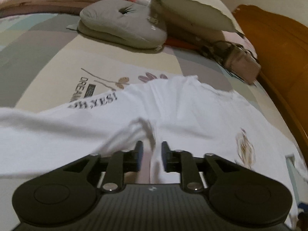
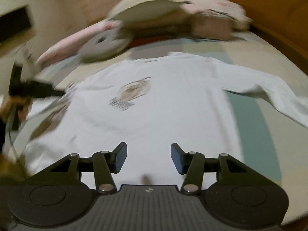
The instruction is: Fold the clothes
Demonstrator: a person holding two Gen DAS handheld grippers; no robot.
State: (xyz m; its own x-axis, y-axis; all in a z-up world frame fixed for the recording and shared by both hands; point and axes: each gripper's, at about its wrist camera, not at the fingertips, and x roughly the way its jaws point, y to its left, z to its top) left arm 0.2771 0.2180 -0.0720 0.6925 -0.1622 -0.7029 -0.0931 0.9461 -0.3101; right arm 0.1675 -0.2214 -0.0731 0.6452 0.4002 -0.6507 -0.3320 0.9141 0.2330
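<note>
White shirt spread flat on the bed, both grippers over it.

Left gripper (image 1: 152,154) sits narrowly parted around a raised fold of the white shirt (image 1: 192,115), pads not pinching it; right gripper (image 2: 148,158) hangs wide apart, holding nothing. Grey cushion (image 1: 123,25) lies beyond.

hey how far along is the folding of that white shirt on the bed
Early. Done: the white long-sleeved shirt lies spread on the bed, one sleeve still stretched out to the side. In hand: a raised ridge of its fabric sits between the left tool's narrowly parted pads; whether they pinch it is unclear. The right tool hovers open over the hem, empty. Left: no finished fold shows; sleeves and body remain.
</note>
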